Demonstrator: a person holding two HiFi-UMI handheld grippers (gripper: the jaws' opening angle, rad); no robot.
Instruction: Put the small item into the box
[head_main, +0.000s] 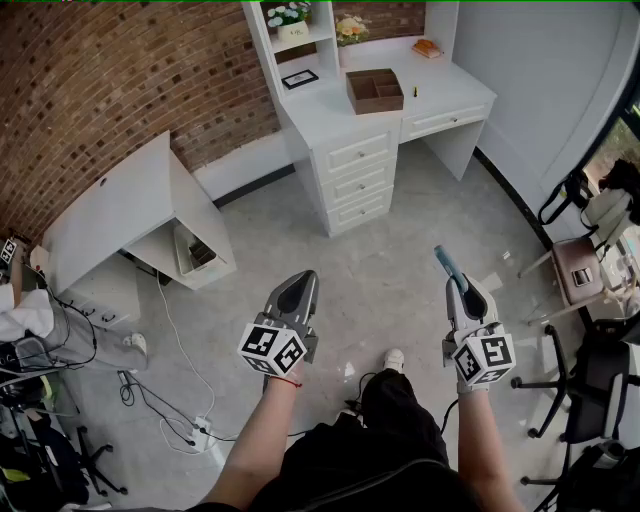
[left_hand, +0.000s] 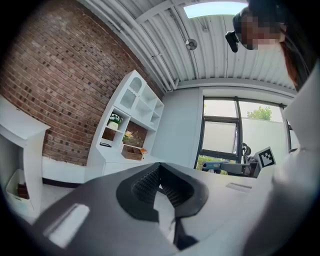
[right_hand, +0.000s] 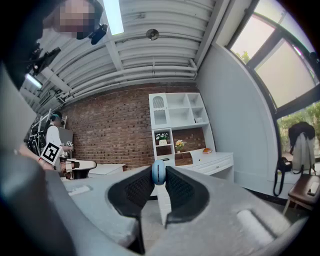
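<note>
Right gripper view shows the small blue item (right_hand: 158, 172) pinched at the jaw tips of the right gripper (right_hand: 159, 182). The brown box (head_main: 375, 90) sits open on the white desk (head_main: 455, 92), well across the floor. I'd carry it level, grip firm, and release only over a compartment. The left gripper (head_main: 296, 292) has its jaws pressed together, empty.

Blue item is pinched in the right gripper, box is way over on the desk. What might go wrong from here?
The blue item sits only at the tips of the right gripper, so it may slip out on the walk. The power strip lies on the floor near the feet, a possible trip hazard.
</note>
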